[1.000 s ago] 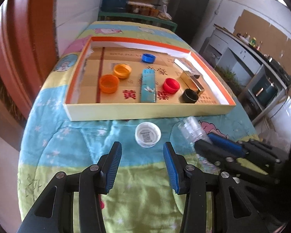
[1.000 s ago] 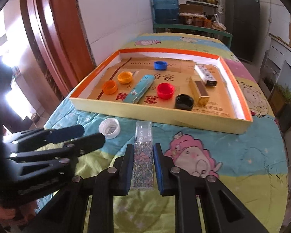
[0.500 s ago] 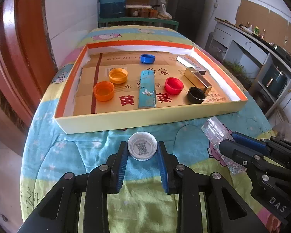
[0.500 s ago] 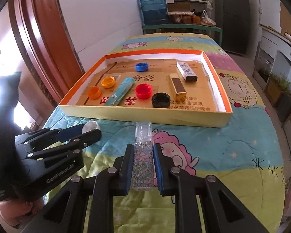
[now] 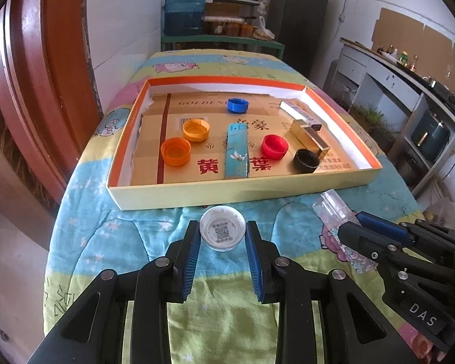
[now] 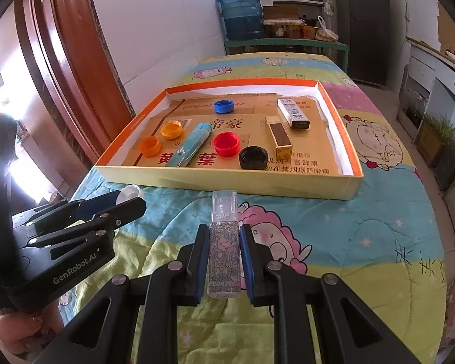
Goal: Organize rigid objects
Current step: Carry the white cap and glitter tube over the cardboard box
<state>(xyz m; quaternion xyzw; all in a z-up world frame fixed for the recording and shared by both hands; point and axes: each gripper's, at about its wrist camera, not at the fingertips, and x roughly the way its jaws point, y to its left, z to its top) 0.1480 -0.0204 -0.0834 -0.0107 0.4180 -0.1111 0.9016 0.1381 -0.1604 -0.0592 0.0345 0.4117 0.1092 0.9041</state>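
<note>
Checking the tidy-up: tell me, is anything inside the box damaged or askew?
The box's white lining looks torn at its far-left corner, and the light-blue tube lies slanted. Caps and small boxes look intact.

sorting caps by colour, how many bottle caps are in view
6. Five lie in the tray: blue, yellow, orange, red, black. The white cap is held in the left gripper.

A round white plastic cap (image 5: 222, 228) with a printed code inside faces open side up, close to the near wall of a shallow cardboard tray with an orange rim (image 5: 257, 187). To its right, a slim clear plastic case with a floral pattern (image 6: 224, 248) points its transparent end at that same wall.
</note>
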